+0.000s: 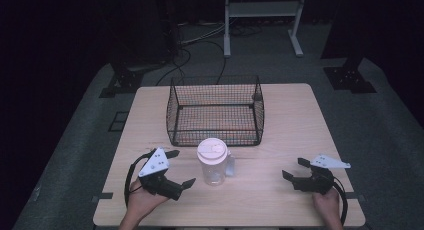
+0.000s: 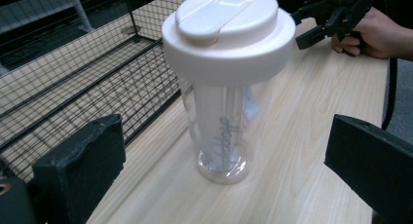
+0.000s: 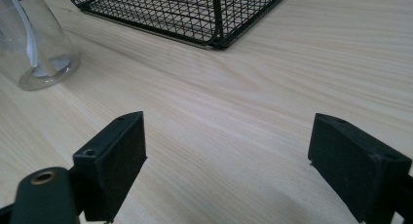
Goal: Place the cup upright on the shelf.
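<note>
My left gripper [image 1: 181, 168]: jaws open, beside the cup [image 1: 214, 163], frame centre.
My right gripper [image 1: 294, 169]: jaws open, lower right.

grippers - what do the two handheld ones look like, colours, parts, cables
Both are black, with two blocky, flat-faced jaws. The left gripper and the right gripper each carry a pale grey three-cornered plate on top. A black cable loops from each back toward the person's hand. Small screw holes show in the right gripper's jaws in its own view. No sleeves are visible.
</note>
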{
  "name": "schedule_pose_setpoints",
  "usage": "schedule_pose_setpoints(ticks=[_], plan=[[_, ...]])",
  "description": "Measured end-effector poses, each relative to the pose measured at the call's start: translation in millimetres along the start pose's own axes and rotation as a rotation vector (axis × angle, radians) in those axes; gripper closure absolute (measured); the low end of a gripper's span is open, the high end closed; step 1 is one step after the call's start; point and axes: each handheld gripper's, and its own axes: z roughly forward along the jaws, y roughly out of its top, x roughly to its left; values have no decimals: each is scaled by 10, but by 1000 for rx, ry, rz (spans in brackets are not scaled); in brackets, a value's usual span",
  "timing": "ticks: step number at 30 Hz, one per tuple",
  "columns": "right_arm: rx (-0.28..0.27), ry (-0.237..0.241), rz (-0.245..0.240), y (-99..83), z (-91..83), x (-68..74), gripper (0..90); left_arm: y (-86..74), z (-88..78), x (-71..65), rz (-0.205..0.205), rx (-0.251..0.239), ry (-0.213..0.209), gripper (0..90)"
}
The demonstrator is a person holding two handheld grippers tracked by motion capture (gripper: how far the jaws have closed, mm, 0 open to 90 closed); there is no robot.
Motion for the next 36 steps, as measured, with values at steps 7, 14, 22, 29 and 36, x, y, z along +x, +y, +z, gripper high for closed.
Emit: schedule_pose_setpoints(ticks=[7, 14, 22, 29, 36], plan=[[0, 4, 1, 0, -2, 2, 129, 145, 79, 3, 11, 20, -42, 3], [-2, 12, -1, 0, -4, 0, 129, 246, 167, 28, 25, 59, -79, 3], [-2, 15, 1, 0, -5, 2, 129, 304, 276, 39, 45, 106, -92, 3], [-4, 19, -2, -1, -5, 2, 129, 378, 361, 76, 42, 133, -112, 3], [-5, 20, -2, 0, -6, 3, 129, 383, 480, 105, 32, 159, -107, 3]])
